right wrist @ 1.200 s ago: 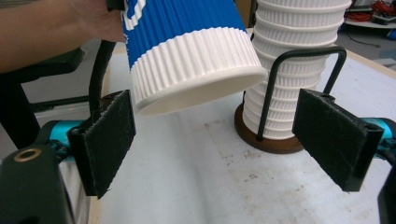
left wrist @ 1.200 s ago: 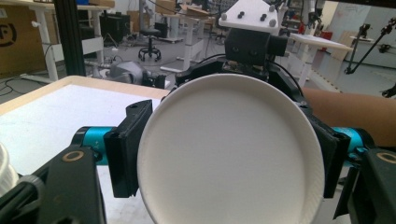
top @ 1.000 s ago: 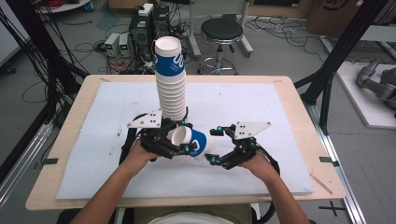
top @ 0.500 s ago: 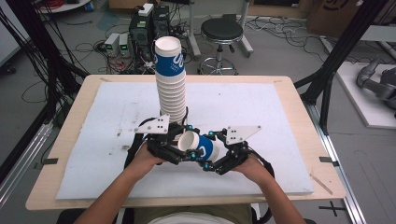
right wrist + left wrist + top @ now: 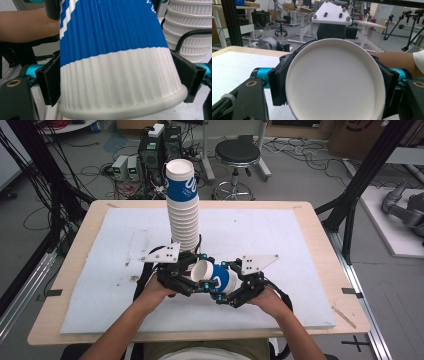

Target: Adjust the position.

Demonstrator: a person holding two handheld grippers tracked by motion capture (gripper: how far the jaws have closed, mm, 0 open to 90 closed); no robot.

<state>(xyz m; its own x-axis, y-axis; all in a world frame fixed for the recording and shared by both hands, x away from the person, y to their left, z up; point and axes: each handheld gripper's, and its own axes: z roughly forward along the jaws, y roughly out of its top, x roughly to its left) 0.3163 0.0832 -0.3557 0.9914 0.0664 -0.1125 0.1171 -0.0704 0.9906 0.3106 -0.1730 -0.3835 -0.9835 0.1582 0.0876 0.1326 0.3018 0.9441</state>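
Mostly unreadable: paper cup (image 5: 216, 276) blue band, white logo fragment, no legible text.

A wooden table (image 5: 320, 225) carries a white board (image 5: 260, 235); on the board, just beyond the left gripper (image 5: 187, 282), stands a tall stack of paper cups (image 5: 182, 215).

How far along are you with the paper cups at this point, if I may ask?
Done: a tall cup stack stands upright on the white mat. In hand: one blue and white cup lies sideways above the mat, with the left gripper clamped at its mouth and the right gripper on its ribbed wall. Left, probably: passing it to one gripper and setting it on the stack.
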